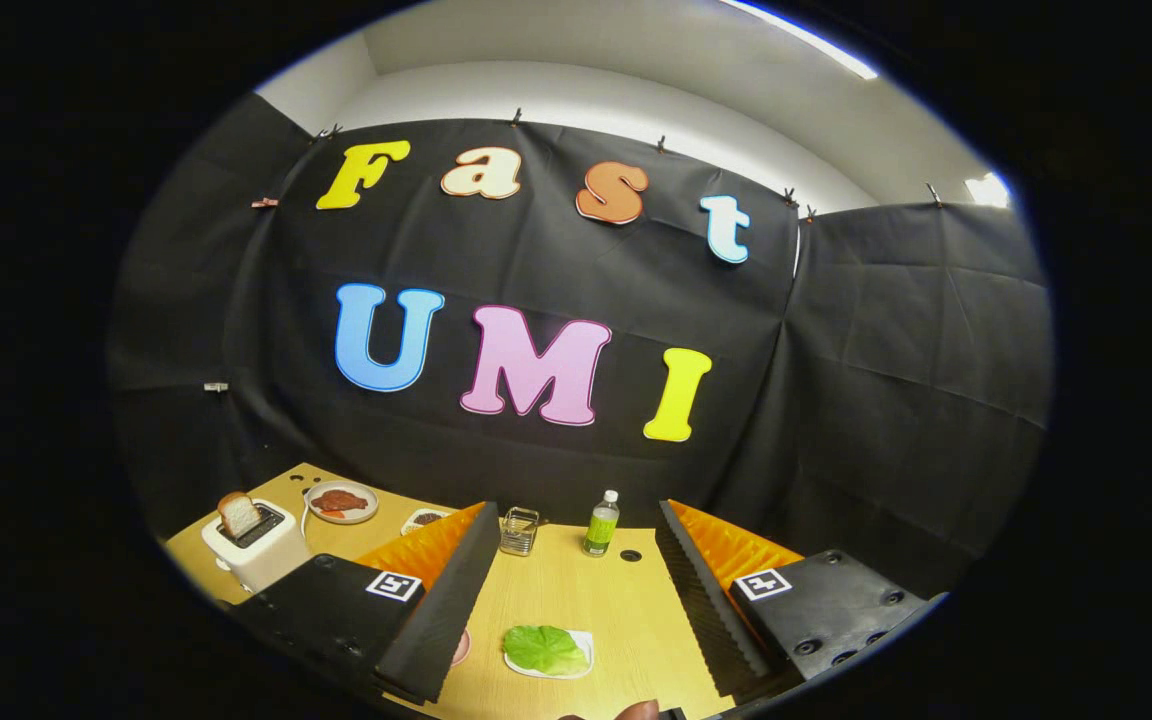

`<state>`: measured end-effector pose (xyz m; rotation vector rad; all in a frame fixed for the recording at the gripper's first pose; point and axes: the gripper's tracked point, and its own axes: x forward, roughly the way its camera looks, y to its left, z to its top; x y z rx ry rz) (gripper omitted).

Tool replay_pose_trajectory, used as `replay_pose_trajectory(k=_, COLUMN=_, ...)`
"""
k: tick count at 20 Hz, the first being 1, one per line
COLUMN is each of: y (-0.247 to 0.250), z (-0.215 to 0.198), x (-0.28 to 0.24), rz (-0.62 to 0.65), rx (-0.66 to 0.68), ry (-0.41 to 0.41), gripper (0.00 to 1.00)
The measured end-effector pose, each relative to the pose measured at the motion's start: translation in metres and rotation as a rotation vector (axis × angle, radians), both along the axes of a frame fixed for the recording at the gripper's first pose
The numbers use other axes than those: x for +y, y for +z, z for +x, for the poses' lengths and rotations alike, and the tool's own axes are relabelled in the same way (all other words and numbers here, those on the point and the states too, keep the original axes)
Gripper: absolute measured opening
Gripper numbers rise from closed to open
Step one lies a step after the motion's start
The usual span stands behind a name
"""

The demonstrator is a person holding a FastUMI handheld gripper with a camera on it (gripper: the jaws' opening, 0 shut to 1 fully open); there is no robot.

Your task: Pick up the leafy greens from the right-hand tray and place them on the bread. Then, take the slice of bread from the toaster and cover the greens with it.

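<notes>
The leafy greens (544, 648) lie on a small white tray (584, 640) on the wooden table, low between my two fingers and well below them. My gripper (574, 510) is open, held above the table with nothing between the fingers. A white toaster (254, 548) stands to the left beyond the left finger, with a slice of bread (237, 513) sticking up out of its slot. A pinkish rim (462, 648) peeks out beside the left finger, left of the greens; what it is stays hidden.
A plate of reddish food (340, 501) sits behind the toaster, and a smaller dish (426, 518) next to it. A small clear holder (518, 530) and a green bottle (601, 522) stand at the table's back edge ahead of the fingers. A fingertip (636, 710) shows by the near edge.
</notes>
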<state>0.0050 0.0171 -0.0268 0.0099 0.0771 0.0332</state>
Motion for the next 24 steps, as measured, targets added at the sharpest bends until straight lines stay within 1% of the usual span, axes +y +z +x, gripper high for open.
replay_pose_trajectory(k=4, y=-0.032, z=0.009, x=0.005, rz=-0.014, rx=0.086, ry=0.066, gripper=0.97)
replay_pose_trajectory(k=8, y=-0.078, z=0.025, x=-0.006, rz=-0.026, rx=0.179, ry=0.091, gripper=0.97)
replay_pose_trajectory(k=11, y=-0.134, z=0.038, x=0.003, rz=0.017, rx=0.294, ry=0.168, gripper=0.97)
replay_pose_trajectory(k=14, y=-0.195, z=0.047, x=0.012, rz=0.084, rx=0.427, ry=0.225, gripper=0.97)
replay_pose_trajectory(k=17, y=-0.243, z=0.062, x=0.019, rz=0.124, rx=0.496, ry=0.274, gripper=0.97)
replay_pose_trajectory(k=20, y=-0.288, z=0.075, x=0.025, rz=0.126, rx=0.559, ry=0.323, gripper=0.97)
replay_pose_trajectory(k=24, y=-0.346, z=0.084, x=0.035, rz=0.076, rx=0.684, ry=0.404, gripper=0.97)
